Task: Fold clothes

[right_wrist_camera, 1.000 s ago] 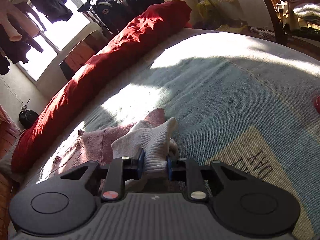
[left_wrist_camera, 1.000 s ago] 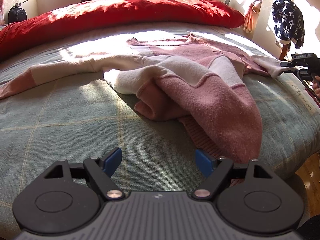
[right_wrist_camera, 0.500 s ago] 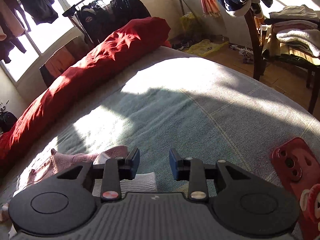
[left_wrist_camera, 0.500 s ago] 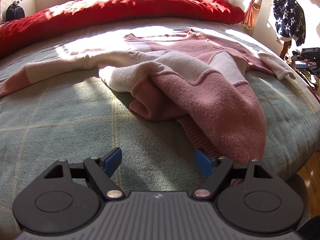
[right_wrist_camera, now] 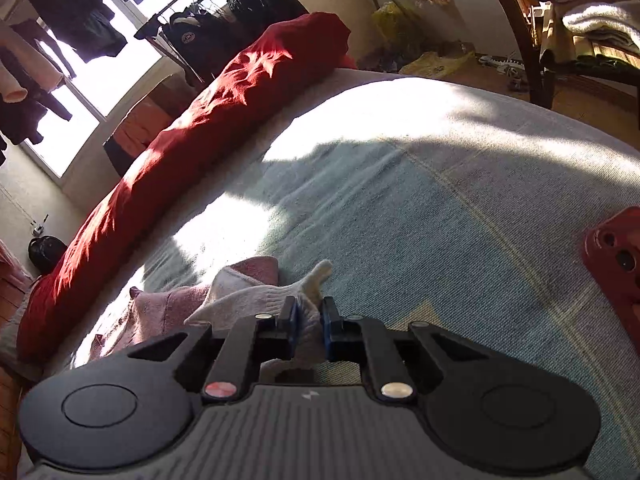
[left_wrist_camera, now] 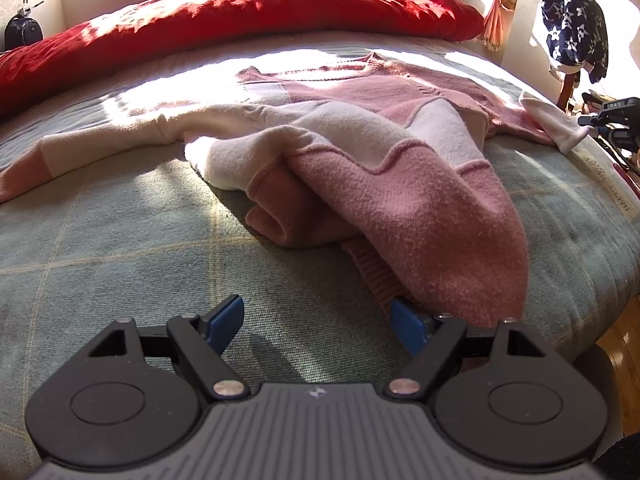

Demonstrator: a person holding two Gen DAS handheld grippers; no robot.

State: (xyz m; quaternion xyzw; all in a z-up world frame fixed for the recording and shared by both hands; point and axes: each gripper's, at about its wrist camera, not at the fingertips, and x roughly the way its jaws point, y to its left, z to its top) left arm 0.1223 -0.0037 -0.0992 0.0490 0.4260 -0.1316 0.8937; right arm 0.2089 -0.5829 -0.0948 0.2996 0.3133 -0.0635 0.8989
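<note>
The pink sweater (left_wrist_camera: 400,184) sprawls rumpled on the bed (left_wrist_camera: 120,248); the right hand-held gripper (right_wrist_camera: 308,322) has just clenched its white cuff (right_wrist_camera: 280,300), the left hand-held gripper (left_wrist_camera: 316,322) waits released near the hem; next, draw that sleeve across the body

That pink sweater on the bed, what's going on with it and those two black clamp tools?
A person is partway through folding it, holding a gripper in each hand. The pink and cream sweater lies rumpled on the green bedspread. The right gripper has just closed its jaws on the cream cuff of one sleeve. The left gripper hangs open over the bedspread beside the sweater's hem, holding nothing. No neat fold has been made yet.
</note>
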